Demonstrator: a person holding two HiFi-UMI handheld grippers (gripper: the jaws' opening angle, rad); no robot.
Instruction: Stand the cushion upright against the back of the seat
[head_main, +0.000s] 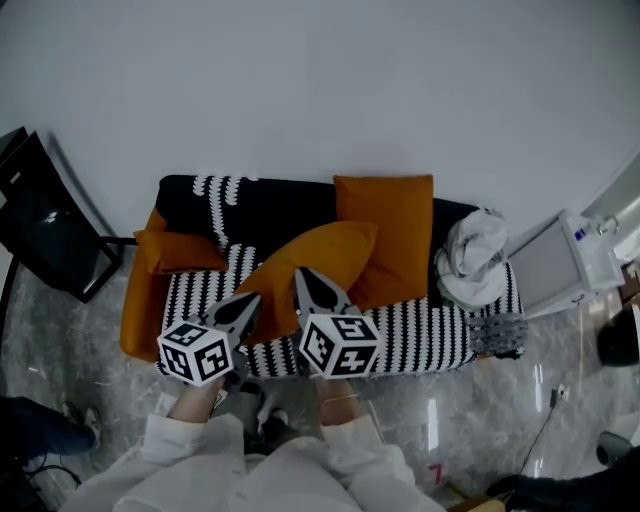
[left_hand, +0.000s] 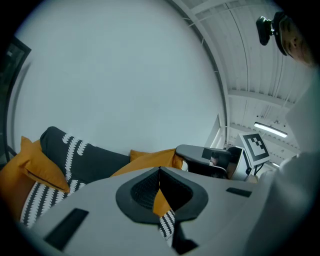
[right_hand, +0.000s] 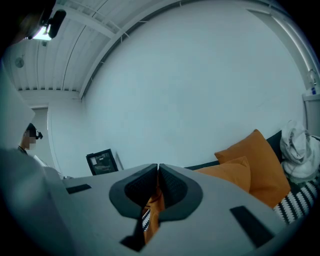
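Fingers (left_hand: 141, 189) of the left gripper (left_hand: 160, 171) are pressed together at their tips, with a fold of orange fabric caught between them. The fingers (right_hand: 173, 188) of the right gripper (right_hand: 157, 166) are likewise closed on orange fabric. Both folds belong to the orange cushion (head_main: 318, 256). In the head view the two grippers sit side by side above the front edge of the sofa (head_main: 420, 336), each with its marker cube nearest the person. The left gripper pinches the cushion's lower left edge and the right gripper holds it just beside that, nearer its middle.

The cushion slants over the middle of the striped seat. Its low corner is toward the front edge and its high end points toward the right part of the back. Whether it rests on the seat I cannot tell.

Behind it, a second orange cushion (head_main: 396, 226) stands upright against the sofa back (head_main: 285, 208), right of the middle, and the held cushion overlaps its lower left part. A third orange cushion (head_main: 180, 250) lies at the left end. A white bundle (head_main: 473, 258) sits at the right end, with a grey knitted piece (head_main: 497, 334) at the right front corner.

Past the sofa's left end a black framed panel (head_main: 45, 232) leans on the floor. A white box (head_main: 560, 262) stands past the right end. A plain wall (head_main: 320, 80) rises behind the sofa.
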